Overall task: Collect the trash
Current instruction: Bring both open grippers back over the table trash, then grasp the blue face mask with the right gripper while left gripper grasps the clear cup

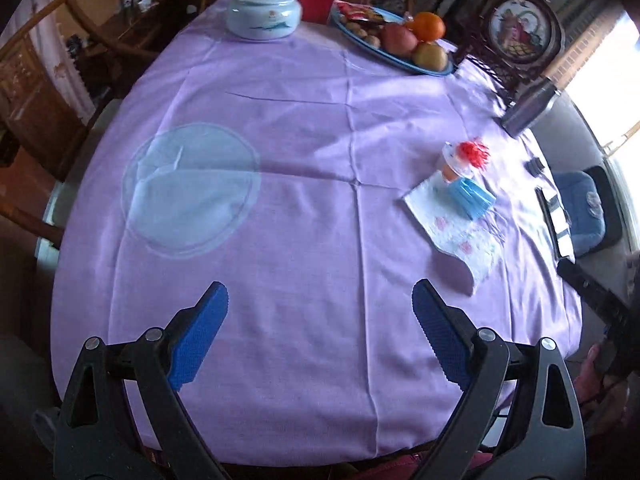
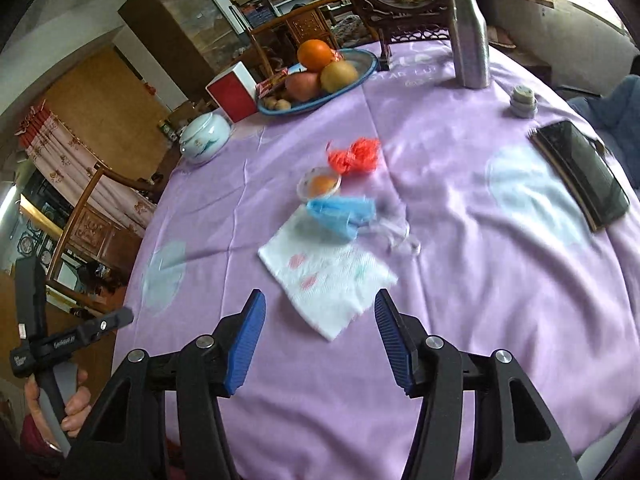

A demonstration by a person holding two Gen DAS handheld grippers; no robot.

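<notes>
Both grippers poised, jaws apart and empty, over a lilac-clothed table.

The right gripper hovers just near of a white, pink-spotted paper napkin; the left gripper is over bare cloth. Beyond the napkin lie a crumpled blue wrapper, a clear plastic cup and red netting (all light); pinching the flat napkin may snag the lilac tablecloth and scatter them.

Daylight pours in from a blown-out window at the right, leaving soft shadows across the lilac tablecloth. The fisheye bends the room's edges into dark corners; the small litter looks motion-smeared.
</notes>
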